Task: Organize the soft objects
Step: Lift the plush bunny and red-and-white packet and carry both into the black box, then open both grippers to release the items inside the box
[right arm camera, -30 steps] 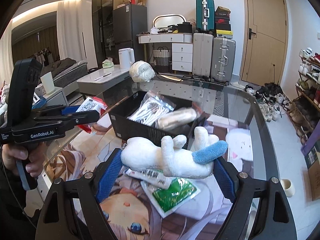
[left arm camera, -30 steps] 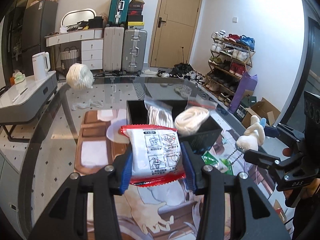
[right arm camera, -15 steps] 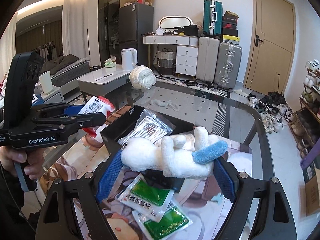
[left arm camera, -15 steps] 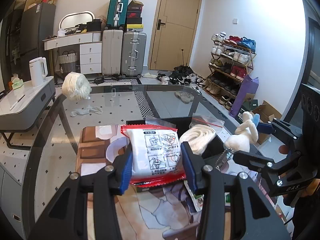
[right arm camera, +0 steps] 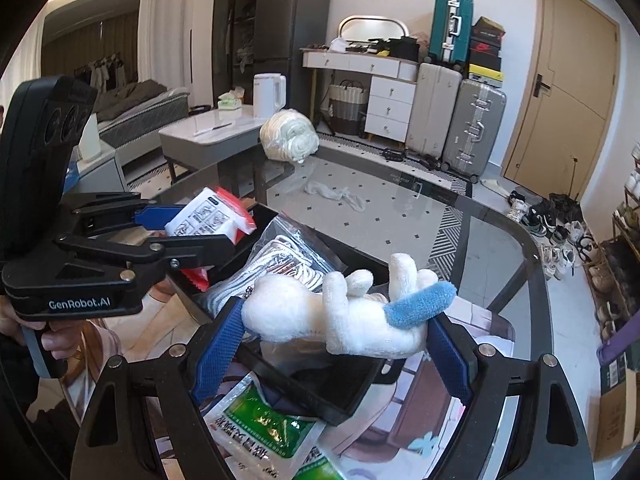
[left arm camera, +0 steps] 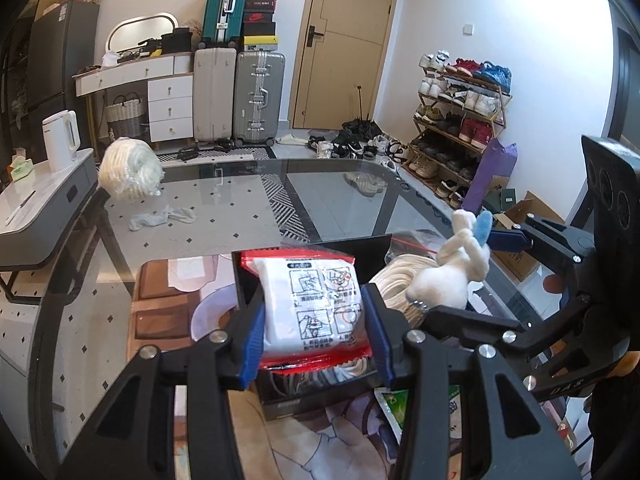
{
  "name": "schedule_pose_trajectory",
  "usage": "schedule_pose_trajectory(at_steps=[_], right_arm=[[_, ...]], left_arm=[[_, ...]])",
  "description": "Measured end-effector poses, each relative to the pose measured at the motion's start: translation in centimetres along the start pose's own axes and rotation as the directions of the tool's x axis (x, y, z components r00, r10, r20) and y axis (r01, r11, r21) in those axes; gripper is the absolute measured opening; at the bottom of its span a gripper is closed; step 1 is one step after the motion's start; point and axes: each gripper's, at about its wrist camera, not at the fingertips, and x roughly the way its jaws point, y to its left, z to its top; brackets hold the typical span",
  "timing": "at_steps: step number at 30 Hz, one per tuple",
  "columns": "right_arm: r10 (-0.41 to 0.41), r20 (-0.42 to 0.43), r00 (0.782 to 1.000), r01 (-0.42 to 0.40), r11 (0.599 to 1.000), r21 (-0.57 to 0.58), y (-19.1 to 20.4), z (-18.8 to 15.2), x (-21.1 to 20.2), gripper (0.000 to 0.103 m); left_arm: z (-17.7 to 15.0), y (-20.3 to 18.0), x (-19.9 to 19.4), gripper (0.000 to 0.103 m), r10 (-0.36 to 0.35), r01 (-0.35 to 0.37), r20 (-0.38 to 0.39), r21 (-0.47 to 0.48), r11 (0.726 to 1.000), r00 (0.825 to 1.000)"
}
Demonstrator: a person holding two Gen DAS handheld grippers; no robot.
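My left gripper [left arm camera: 314, 334] is shut on a white packet with red edges [left arm camera: 310, 304], held over the black box [left arm camera: 280, 394]; the same packet [right arm camera: 208, 218] shows at left in the right wrist view. My right gripper [right arm camera: 334, 344] is shut on a white plush toy with a blue ear [right arm camera: 340, 316], also above the black box [right arm camera: 344, 396]. The plush toy [left arm camera: 452, 276] hangs at right in the left wrist view. Inside the box lie a bagged white cord [right arm camera: 280, 258] and a coil of white rope [left arm camera: 394, 284].
Green packets [right arm camera: 264, 420] lie on the printed mat in front of the box. On the glass table [left arm camera: 340, 200], a white wrapped bundle [left arm camera: 128, 174] sits at the far left corner, with a loose white sock [left arm camera: 164, 216] near it. A person's hand [right arm camera: 52, 340] holds the left gripper's handle.
Both grippers have moved forward over the black box with their loads still held. The box now lies right beneath them, and the green packets have slid toward the bottom of the views.
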Motion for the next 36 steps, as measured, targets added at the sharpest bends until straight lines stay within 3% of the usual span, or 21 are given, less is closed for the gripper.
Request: schedule_pose_trajectory(at_steps=[20, 30, 36], right_arm=[[0.048, -0.114, 0.992, -0.066, 0.985, -0.159, 0.0, 0.9, 6.0, 0.087], [0.100, -0.160, 0.982, -0.127, 0.978, -0.165, -0.5, 1.8, 7.7, 0.089], [0.099, -0.157, 0.983, -0.124, 0.980, -0.158, -0.7, 1.9, 7.9, 0.094]], left_arm=[[0.2, -0.3, 4.2, 0.044, -0.038, 0.039, -0.061, 0.018, 0.999, 0.997], [0.1, -0.2, 4.9, 0.044, -0.054, 0.056, -0.068, 0.035, 0.998, 0.996], [0.2, -0.2, 5.0, 0.045, -0.055, 0.058, -0.070, 0.039, 0.998, 0.996]])
